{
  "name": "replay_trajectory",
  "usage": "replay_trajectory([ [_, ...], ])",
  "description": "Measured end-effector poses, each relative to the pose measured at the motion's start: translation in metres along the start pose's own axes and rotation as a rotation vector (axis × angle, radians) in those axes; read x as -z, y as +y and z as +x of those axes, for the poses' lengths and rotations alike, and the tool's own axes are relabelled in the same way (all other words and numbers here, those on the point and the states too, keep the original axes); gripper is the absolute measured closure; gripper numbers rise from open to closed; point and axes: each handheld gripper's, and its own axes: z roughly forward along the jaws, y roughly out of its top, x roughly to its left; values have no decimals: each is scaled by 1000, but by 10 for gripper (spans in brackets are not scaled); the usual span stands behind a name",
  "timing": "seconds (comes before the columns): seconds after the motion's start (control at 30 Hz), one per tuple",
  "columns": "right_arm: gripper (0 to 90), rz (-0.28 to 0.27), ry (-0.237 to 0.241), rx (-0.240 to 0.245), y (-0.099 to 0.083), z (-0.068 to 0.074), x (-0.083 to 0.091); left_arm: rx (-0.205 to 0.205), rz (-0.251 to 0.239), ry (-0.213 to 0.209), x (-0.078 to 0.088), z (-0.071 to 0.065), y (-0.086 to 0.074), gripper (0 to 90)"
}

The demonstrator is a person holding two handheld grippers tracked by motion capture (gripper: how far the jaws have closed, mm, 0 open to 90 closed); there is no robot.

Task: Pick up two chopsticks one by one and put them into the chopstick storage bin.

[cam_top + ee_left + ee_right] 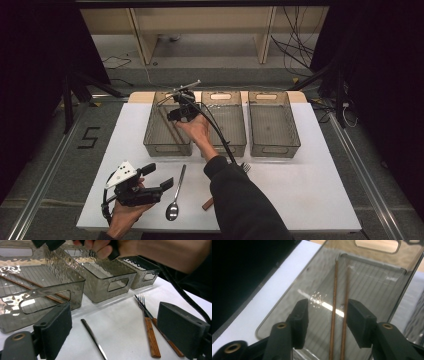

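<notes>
Two chopsticks (334, 315) lie in the leftmost of three bins (150, 145); both grippers, left (167, 184) and right (325, 315), are released.

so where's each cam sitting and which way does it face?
High view: above the person's side, looking forward and down on the table; both forearms, left claw, right claw over the left bin.
Left gripper view: low on the left claw, facing bins, fork and the other hand.
Right gripper view: on the right claw, looking down at chopsticks.
Shared: left bin, chopsticks.
</notes>
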Motion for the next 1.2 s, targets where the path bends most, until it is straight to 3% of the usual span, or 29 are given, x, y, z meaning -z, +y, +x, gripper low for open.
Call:
replay_trajectory([
  [0.3,379,-43,51,75,-17,-3,44,-1,9,4,-1,0,0,125],
  [0.6,330,-103,87,131,-48,-10,97,6,36,10,-6,1,0,125],
  [0.93,310,-149,110,148,-98,-27,140,7,98,-9,-18,4,5,141],
  [1.2,295,-224,110,136,-140,-44,173,-42,142,-22,-27,2,9,151],
])
